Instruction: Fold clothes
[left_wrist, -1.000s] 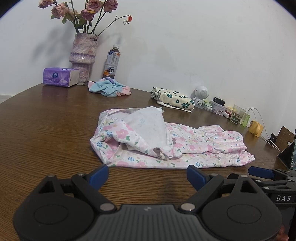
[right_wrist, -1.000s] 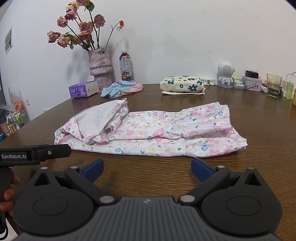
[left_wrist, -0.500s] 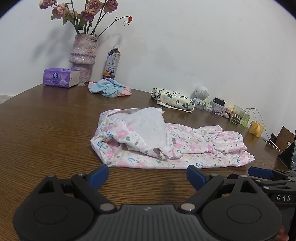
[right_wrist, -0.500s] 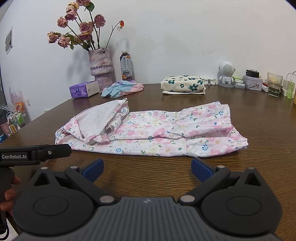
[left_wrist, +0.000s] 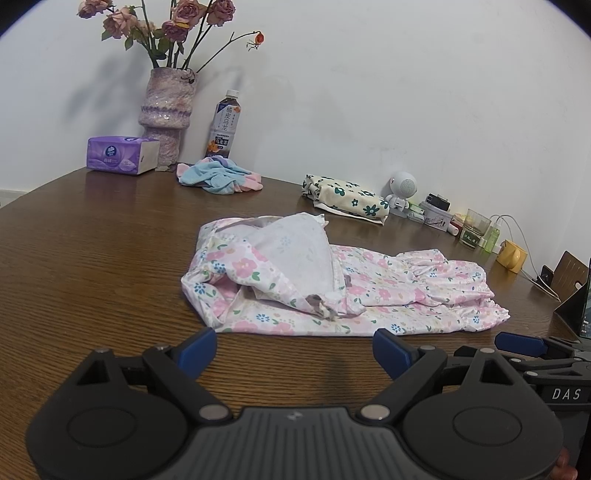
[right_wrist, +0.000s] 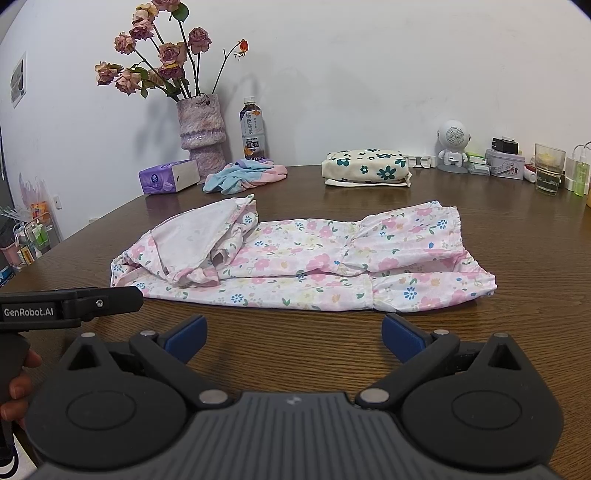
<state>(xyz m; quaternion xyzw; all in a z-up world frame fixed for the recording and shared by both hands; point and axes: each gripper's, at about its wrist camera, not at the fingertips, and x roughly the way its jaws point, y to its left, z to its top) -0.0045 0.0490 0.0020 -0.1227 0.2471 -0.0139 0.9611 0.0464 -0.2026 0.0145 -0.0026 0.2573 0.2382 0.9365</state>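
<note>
On the wooden table (right_wrist: 517, 229) the floral garment (right_wrist: 303, 262) lies half-folded (one end turned over), so both grippers, left gripper (left_wrist: 294, 349) and right gripper (right_wrist: 294, 338), wait wide apart and empty before it, ready for the next fold

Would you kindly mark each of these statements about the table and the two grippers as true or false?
1. The floral garment lies on the table, held by neither gripper. True.
2. The left gripper is shut on the garment. False: its jaws stand open, short of the cloth.
3. The tissue box sits beside the vase. True.
4. The bottle lies on its side. False: it stands upright.
5. The right gripper is open. True.
</note>
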